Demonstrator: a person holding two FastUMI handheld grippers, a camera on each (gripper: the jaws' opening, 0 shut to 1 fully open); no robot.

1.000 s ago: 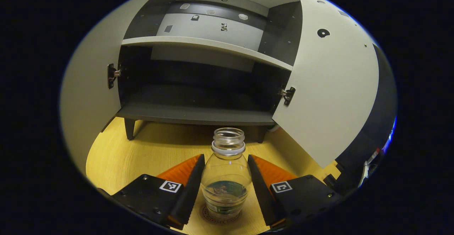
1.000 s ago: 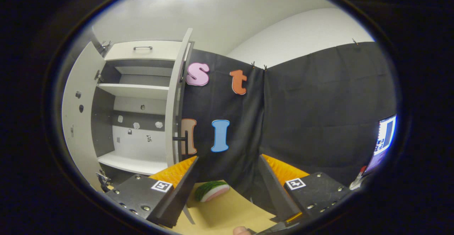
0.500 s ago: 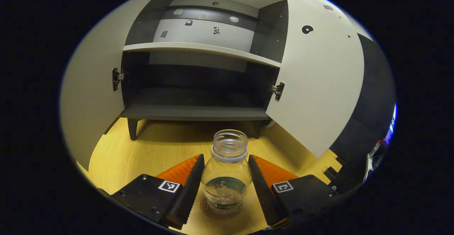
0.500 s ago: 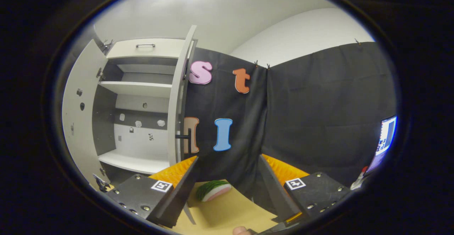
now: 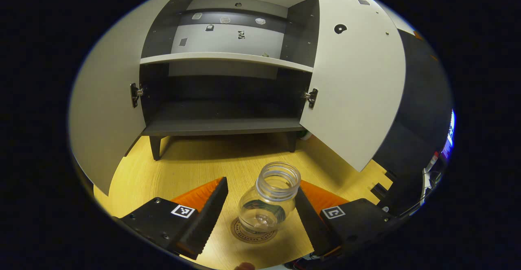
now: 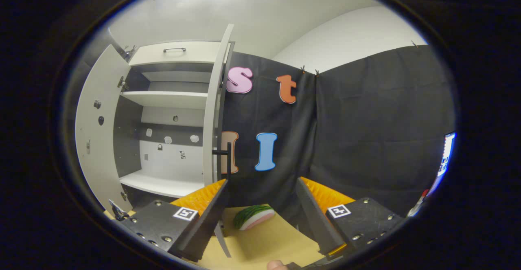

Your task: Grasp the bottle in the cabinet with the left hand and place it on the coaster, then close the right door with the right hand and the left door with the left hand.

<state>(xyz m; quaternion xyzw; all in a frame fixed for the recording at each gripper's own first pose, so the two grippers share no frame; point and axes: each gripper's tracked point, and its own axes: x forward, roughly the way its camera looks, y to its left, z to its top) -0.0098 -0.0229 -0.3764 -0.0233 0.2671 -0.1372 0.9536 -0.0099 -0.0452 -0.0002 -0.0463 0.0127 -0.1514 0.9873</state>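
The clear uncapped bottle [image 5: 266, 205] is set on the round coaster [image 5: 253, 234] before the cabinet [image 5: 228, 74], between the spread left gripper [image 5: 260, 217], while both doors are left open and the right gripper [image 6: 260, 217] is spread, empty.

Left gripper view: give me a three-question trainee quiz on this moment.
1. True or false: the left tool is clamped on the bottle.
2. The bottle stands on: A) the cabinet's lower shelf B) the coaster C) the bare table.
3. Fill in: both cabinet doors are ___.

Key: 1. False; its fingers are spread, with a gap beside the bottle. 2. B. 3. open.
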